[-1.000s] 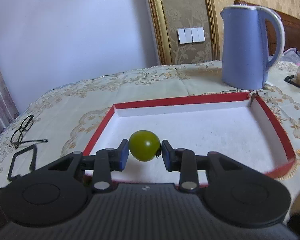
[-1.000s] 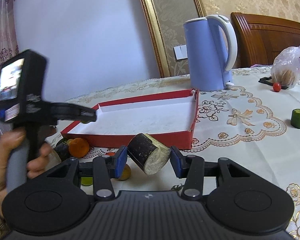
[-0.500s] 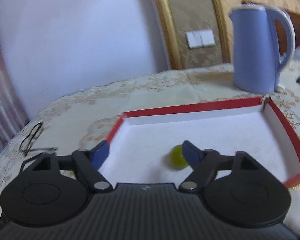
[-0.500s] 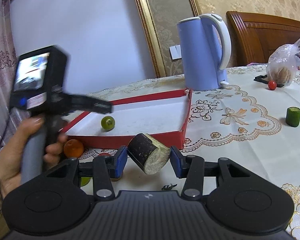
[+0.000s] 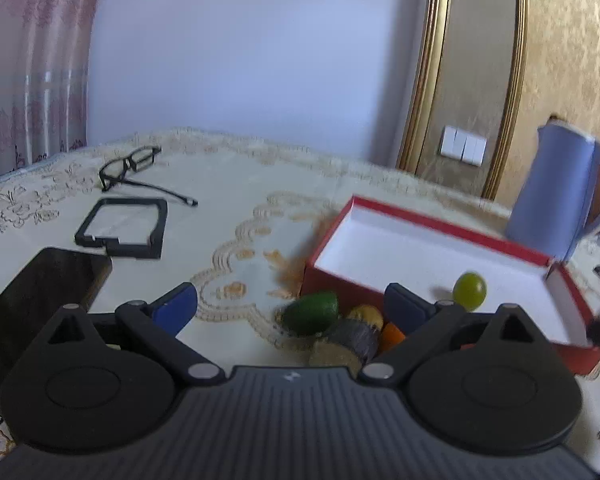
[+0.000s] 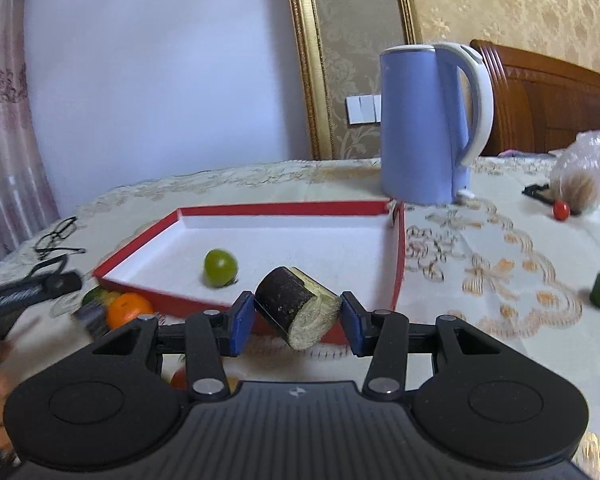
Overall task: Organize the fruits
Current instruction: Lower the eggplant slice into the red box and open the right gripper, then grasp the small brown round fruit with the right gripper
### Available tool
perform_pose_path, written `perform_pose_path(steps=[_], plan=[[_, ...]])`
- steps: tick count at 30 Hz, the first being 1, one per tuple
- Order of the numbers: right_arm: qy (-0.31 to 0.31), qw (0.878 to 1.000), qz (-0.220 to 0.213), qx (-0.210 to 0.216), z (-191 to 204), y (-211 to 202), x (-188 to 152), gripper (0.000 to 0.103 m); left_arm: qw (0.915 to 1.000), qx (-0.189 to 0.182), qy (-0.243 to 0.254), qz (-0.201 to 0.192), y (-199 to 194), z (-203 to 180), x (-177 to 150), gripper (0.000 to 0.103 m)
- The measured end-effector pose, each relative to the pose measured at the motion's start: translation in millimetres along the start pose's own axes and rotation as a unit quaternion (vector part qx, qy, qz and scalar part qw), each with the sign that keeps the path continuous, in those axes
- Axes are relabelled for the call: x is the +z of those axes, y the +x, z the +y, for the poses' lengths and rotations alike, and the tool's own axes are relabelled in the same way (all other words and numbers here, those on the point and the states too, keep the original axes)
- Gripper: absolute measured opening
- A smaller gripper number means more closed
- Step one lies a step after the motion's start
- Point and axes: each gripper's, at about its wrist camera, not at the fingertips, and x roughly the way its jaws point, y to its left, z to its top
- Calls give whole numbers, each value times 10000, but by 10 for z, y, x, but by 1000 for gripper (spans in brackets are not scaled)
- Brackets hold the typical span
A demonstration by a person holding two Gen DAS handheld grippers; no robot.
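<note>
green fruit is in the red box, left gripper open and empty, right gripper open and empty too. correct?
Not quite: the right gripper is shut on the dark cut piece, as the right wrist view shows. The green fruit does lie in the red box, and the left gripper is open and empty.

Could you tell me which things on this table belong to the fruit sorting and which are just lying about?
Job:
red tray
green fruit
dark cut piece in right gripper
orange
left gripper

Lying about:
blue kettle
glasses
plastic bag
</note>
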Motion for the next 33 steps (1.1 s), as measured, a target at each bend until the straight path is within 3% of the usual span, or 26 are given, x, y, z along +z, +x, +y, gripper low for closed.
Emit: perform_pose_path(steps=[6, 11, 17, 22, 25, 29, 33], plan=[[283, 9992, 70, -266, -35, 551, 273, 46, 9996, 221, -157, 84, 59, 39, -5, 99], [270, 9953, 317, -870, -87, 878, 403, 50, 9995, 220, -129, 167, 98, 36, -4, 99], [62, 9999, 114, 84, -107, 144, 139, 50, 9995, 295, 67, -30, 22, -39, -23, 99], [-327, 9986, 50, 419, -41, -267, -199, 50, 9997, 223, 58, 39, 31, -49, -18, 99], [-883, 9947, 34, 536, 87, -298, -286, 50, 10000, 12, 48, 11, 2, -39, -21, 99], [-1361, 9880, 238, 693, 213, -217, -334, 50, 9998, 178, -14, -11, -3, -27, -29, 102], [-1539, 9831, 555, 825, 273, -63, -356, 50, 9999, 91, -42, 48, 11, -18, -30, 103]])
